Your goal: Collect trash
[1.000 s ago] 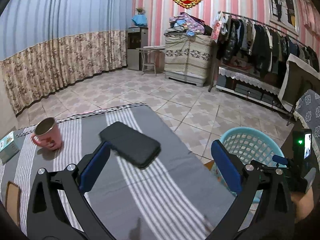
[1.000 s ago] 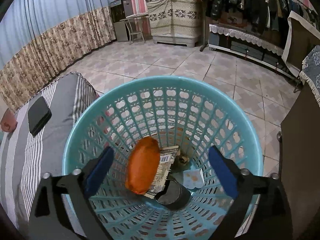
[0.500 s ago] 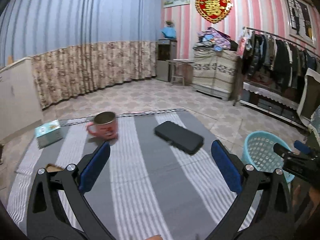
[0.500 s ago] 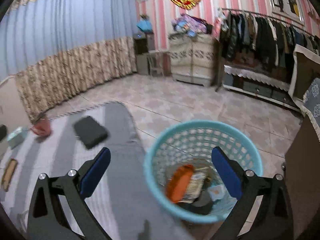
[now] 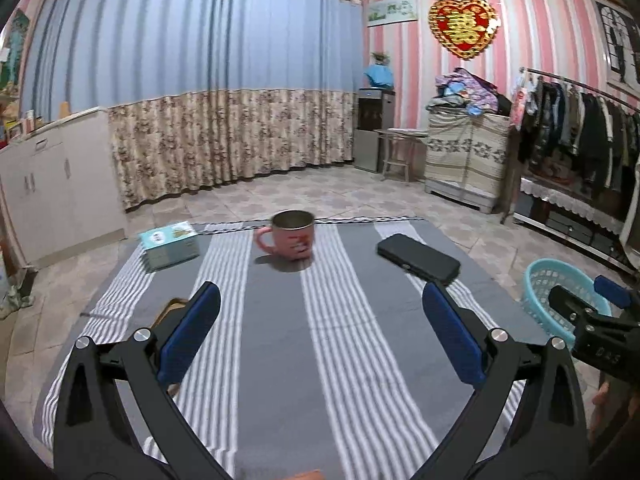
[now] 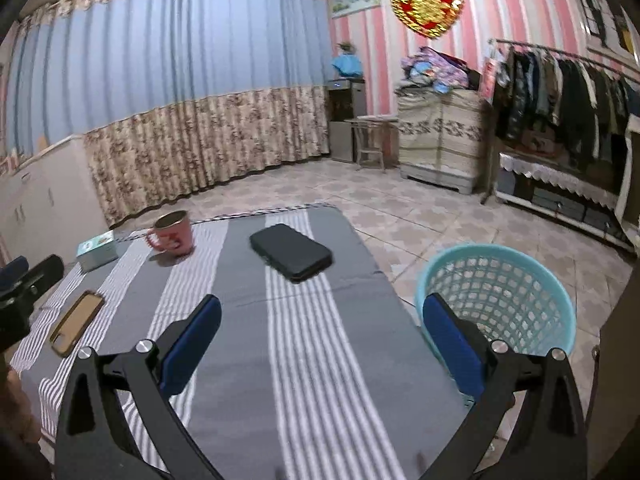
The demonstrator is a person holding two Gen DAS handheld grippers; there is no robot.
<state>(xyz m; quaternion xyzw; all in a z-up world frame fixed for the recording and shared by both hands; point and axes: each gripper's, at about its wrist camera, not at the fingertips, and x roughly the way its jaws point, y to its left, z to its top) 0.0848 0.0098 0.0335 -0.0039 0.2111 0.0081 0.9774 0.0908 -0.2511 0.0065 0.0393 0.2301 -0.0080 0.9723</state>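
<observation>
**A:** Starting from the left wrist view, what do you have?

**B:** My left tool (image 5: 320, 332) is spread wide and holds nothing, hanging over the striped surface (image 5: 352, 360). On it I see a pink mug (image 5: 291, 235), a teal box (image 5: 170, 245), a black phone (image 5: 418, 258) and, half hidden behind my left finger, the corner of a brown case (image 5: 170, 307). The basket (image 5: 552, 292) stands on the floor off the right edge, partly behind my right tool (image 5: 592, 322).

**A:** Any trash there?

**B:** None that I can pick out from this side. I judge these are keepers, so I should not grab on reflex.

**A:** And the right wrist view?

**B:** The right tool (image 6: 322, 338) is also spread and empty, above the near part of the surface (image 6: 320, 360). The phone (image 6: 291, 253) lies ahead, the mug (image 6: 173, 233) and box (image 6: 97, 255) are farther left, and the brown case (image 6: 77, 323) lies flat near the left edge. The basket (image 6: 496, 300) is just beside the right corner. I cannot see its bottom from this angle.

**A:** So how do you do this step well?

**B:** I would scan slowly and hold both tools level, since the picture is a little smeared. If something throwaway turns up, I take it with the right tool, because the basket is on that side.
</observation>
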